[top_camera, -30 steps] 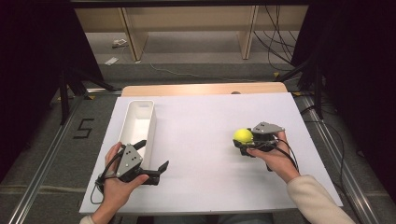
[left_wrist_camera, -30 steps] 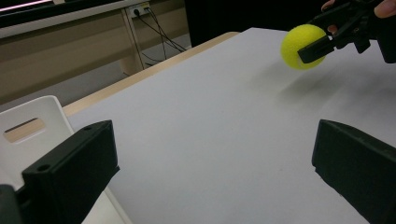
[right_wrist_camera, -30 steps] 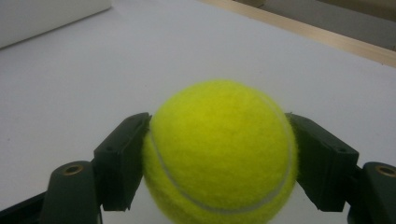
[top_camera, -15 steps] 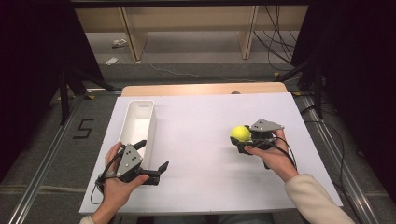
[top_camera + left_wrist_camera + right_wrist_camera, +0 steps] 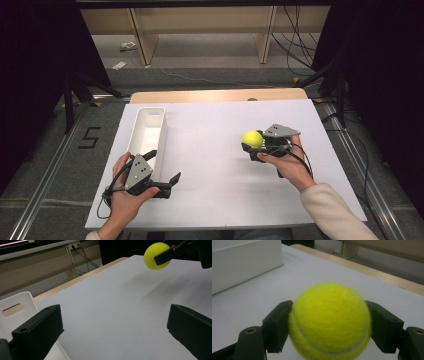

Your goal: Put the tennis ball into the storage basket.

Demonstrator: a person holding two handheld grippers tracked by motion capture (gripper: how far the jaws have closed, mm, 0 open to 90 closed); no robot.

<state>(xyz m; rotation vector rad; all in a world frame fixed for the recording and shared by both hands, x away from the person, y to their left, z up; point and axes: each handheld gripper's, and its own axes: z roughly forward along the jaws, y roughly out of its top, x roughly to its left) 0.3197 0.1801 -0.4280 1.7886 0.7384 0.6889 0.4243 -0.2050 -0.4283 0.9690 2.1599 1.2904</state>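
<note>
The right gripper [image 5: 256, 145] squeezes the tennis ball [image 5: 252, 138] between its fingers, up off the desk [image 5: 210, 150]. The ball is round and fuzzy, so a loose squeeze could let it slip, bounce and roll off. The left gripper [image 5: 162, 170] waits wide open beside the white bin [image 5: 145, 132].

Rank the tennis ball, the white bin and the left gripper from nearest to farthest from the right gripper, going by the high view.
1. Tennis ball: clamped in the right gripper.
2. White bin: on the table's left side.
3. Left gripper: near left, beside the bin; too close to the bin's distance to rank firmly.
</note>
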